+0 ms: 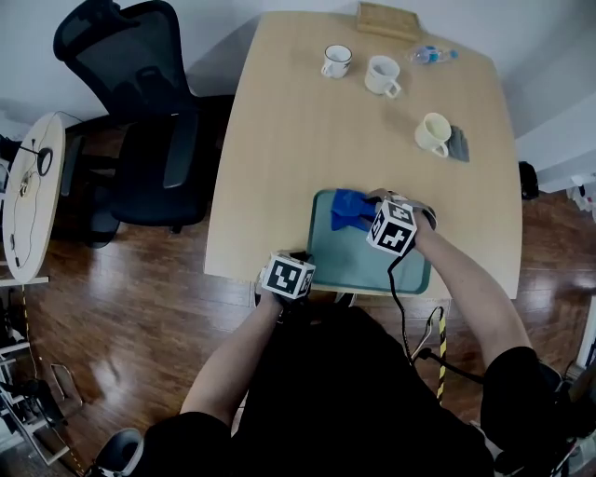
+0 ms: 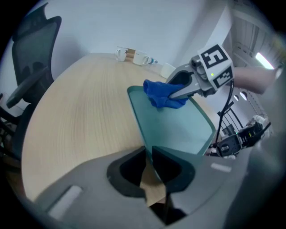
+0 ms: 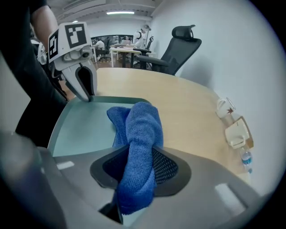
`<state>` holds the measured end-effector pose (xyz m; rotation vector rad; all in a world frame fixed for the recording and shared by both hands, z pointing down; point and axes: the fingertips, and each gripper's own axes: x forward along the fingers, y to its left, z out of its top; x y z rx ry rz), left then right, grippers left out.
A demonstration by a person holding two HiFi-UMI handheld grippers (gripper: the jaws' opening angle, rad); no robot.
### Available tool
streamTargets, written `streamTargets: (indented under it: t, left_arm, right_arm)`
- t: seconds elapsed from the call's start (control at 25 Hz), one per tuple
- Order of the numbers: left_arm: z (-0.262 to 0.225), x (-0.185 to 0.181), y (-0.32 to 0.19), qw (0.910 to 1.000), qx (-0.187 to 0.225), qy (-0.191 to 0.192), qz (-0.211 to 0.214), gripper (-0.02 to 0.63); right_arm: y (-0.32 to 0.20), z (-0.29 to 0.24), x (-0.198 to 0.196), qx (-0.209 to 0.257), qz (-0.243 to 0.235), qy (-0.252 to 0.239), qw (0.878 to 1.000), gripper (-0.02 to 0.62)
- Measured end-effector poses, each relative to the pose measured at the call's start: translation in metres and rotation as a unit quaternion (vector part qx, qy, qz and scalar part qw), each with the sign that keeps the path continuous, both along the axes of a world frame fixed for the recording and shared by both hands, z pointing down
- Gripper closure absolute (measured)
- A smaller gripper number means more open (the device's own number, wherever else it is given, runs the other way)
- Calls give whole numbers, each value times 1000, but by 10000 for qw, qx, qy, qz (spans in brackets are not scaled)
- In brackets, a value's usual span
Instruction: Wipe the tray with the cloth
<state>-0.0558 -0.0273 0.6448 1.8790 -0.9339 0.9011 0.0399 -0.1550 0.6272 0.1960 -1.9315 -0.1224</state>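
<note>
A teal tray (image 1: pixel 358 265) lies at the near edge of the wooden table (image 1: pixel 298 140). My left gripper (image 1: pixel 300 265) is shut on the tray's near left rim (image 2: pixel 142 129), with the rim pinched between its jaws. My right gripper (image 1: pixel 371 214) is shut on a bunched blue cloth (image 3: pixel 140 129), which rests on the far part of the tray (image 3: pixel 80 127). In the left gripper view the cloth (image 2: pixel 161 94) sits at the tray's far end under the right gripper (image 2: pixel 178 91). The right gripper view shows the left gripper (image 3: pixel 85 89) at the tray's far corner.
Three cups (image 1: pixel 336 61) (image 1: pixel 383 75) (image 1: pixel 433 132) stand toward the far side of the table, with a small bottle (image 1: pixel 433 55), a wooden box (image 1: pixel 389 19) and a grey pad (image 1: pixel 458 144). A black office chair (image 1: pixel 140 121) stands left of the table.
</note>
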Motion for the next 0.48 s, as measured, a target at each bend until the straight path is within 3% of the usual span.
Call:
streamTargets:
  t: [0.2,0.48]
  left_arm:
    - [0,-1,0,10000,-3,-15,13,557]
    - [-1,-3,0,10000,6,24,-54,557]
  right_arm:
    - [34,-1,-4,-126,-120,-194,9997,449]
    - [140,-3,-12,-545,-1100,-335,9919,449]
